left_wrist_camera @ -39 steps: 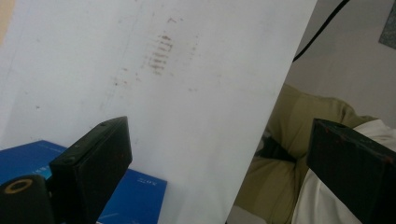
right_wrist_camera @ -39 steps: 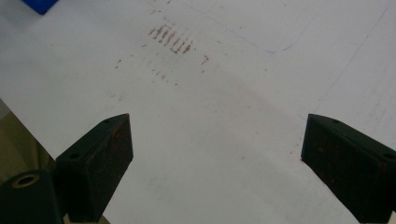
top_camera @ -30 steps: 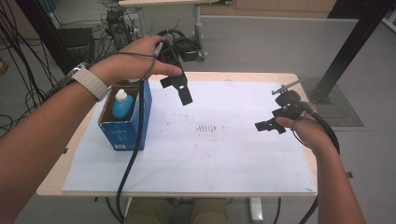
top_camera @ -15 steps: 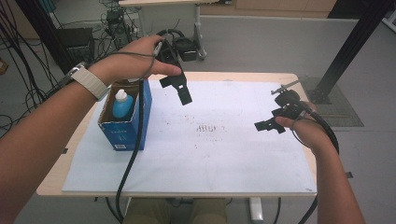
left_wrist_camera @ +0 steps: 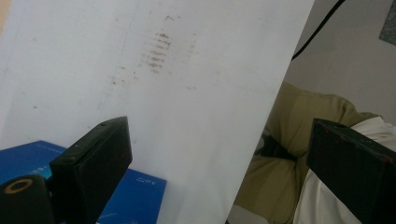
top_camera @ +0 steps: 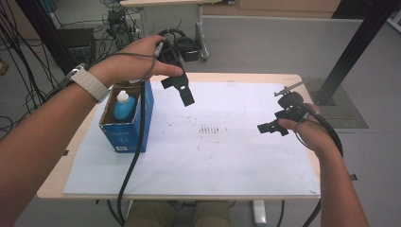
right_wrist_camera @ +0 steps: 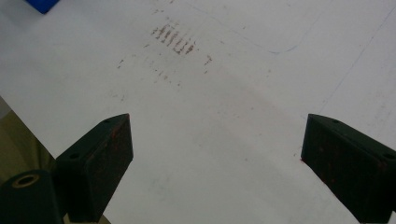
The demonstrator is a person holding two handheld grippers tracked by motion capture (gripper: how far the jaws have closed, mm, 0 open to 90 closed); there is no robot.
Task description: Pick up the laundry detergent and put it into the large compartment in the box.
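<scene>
A blue cardboard box [top_camera: 134, 124] stands open at the left of the white sheet [top_camera: 213, 156], with a blue bottle with a white cap [top_camera: 124, 105] upright inside it. My left gripper [top_camera: 182, 92] hangs in the air just right of the box top, open, nothing between its jaws; in the left gripper view a corner of the box [left_wrist_camera: 135, 196] lies below the open gripper [left_wrist_camera: 219, 163]. My right gripper [top_camera: 272, 127] hovers low over the sheet's right side, open and empty. The right gripper view has the open gripper [right_wrist_camera: 215, 163] above the stained sheet [right_wrist_camera: 224, 93].
Brownish smudge marks [top_camera: 210, 129] sit at the sheet's middle. The wooden table edge [top_camera: 61, 175] rims the sheet. Cables trail from both grippers; one [top_camera: 135, 161] hangs past the box front. Floor clutter and a black post [top_camera: 350, 52] lie beyond the table. The person's lap [left_wrist_camera: 299, 154] is under the near edge.
</scene>
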